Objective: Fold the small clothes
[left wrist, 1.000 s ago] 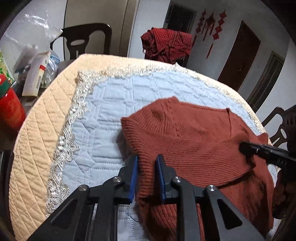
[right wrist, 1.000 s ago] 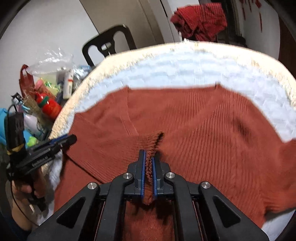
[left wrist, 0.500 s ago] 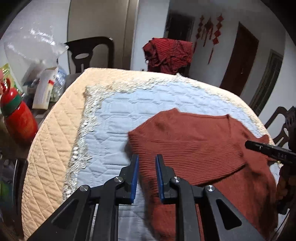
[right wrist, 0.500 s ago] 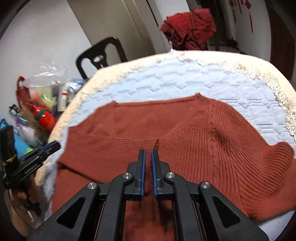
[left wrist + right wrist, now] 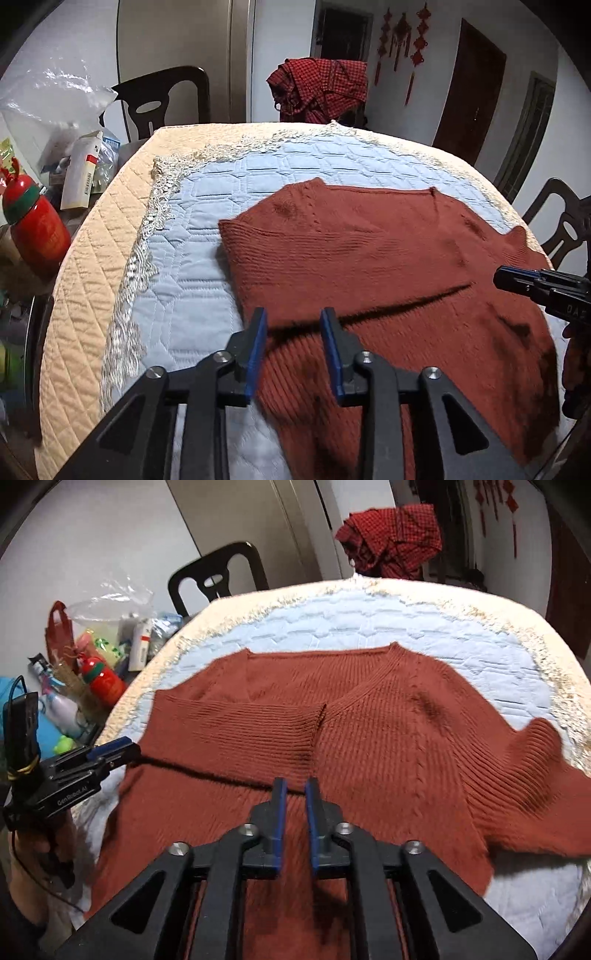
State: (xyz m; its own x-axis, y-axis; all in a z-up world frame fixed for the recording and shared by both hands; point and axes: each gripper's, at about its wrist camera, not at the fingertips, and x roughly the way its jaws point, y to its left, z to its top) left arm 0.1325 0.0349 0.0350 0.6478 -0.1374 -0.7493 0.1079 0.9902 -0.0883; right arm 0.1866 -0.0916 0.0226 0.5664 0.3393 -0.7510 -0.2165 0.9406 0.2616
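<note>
— On the quilted blue cover (image 5: 207,236) of the table, what lies there?

— One rust-red knitted sweater (image 5: 369,251), spread flat with its V-neck toward the far side. Its left sleeve (image 5: 251,731) is folded across the chest, the cuff ending just beside the point of the neckline. The other sleeve (image 5: 546,760) spreads out toward the table's right edge.

— And the left gripper (image 5: 291,347)?

— It hangs over the near left part of the sweater. Its jaws are opening, and the blue pads (image 5: 256,350) stand apart with only the knit below showing through the gap; they press on nothing.

— The right gripper (image 5: 295,812)?

— It sits above the middle of the sweater, below the folded sleeve. Its jaws are opening too, with a narrower gap, and no cloth is pinched between them. From the left wrist view its tip pokes in from the right edge (image 5: 517,278), over the sweater's right side.

— Anything around the table?

— A red checked garment (image 5: 321,88) is draped over something at the far side, a dark chair (image 5: 162,99) stands at the far left, and a red bottle (image 5: 37,229) sits among clutter and a clear plastic bag (image 5: 110,605) to the left. A hand (image 5: 40,849) grips the left gripper's handle.
</note>
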